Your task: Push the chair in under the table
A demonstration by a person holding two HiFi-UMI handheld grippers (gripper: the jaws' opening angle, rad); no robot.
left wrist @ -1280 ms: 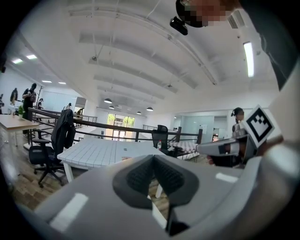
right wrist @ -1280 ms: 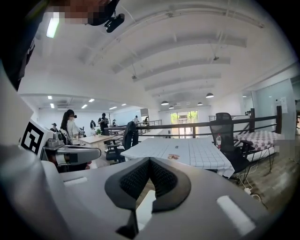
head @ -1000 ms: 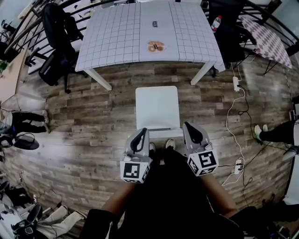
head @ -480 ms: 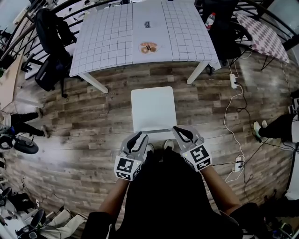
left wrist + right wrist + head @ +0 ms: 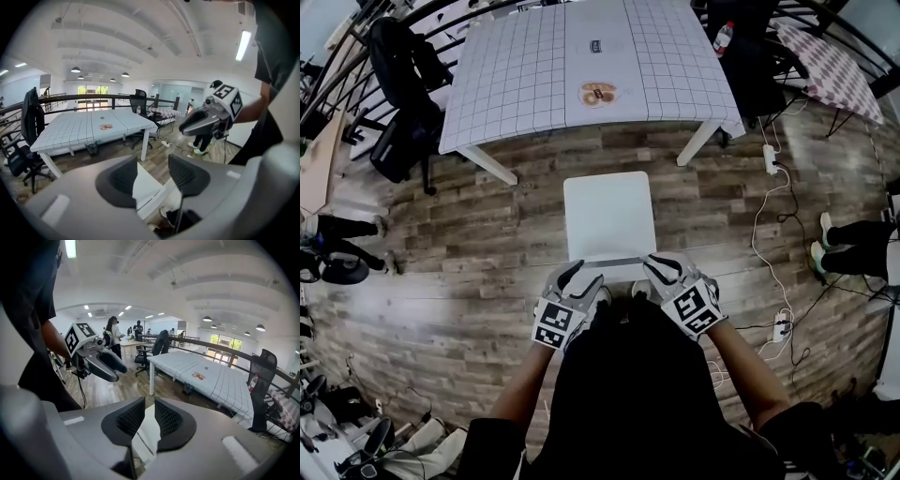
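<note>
The white chair [image 5: 609, 216] stands on the wood floor just short of the table [image 5: 534, 84], which has a grid-pattern cloth; its backrest rail faces me. My left gripper [image 5: 572, 275] is at the rail's left end and my right gripper [image 5: 661, 269] at its right end. In the left gripper view the jaws [image 5: 152, 171] are wide apart and opening, and the chair [image 5: 147, 187] shows through the gap untouched. In the right gripper view the jaws [image 5: 150, 416] are opening with a narrow gap, and the chair [image 5: 149, 430] shows beyond them, not pressed.
Black office chairs [image 5: 408, 131] stand left of the table. A power strip and cables [image 5: 772, 164] trail over the floor at the right. People's feet show at the left [image 5: 337, 230] and right [image 5: 853, 239] edges. A snack packet [image 5: 598, 93] lies on the table.
Both grippers have sunk and tipped down to the chair's backrest rail. Their jaws, shut a second ago, have parted, the left ones wider.
</note>
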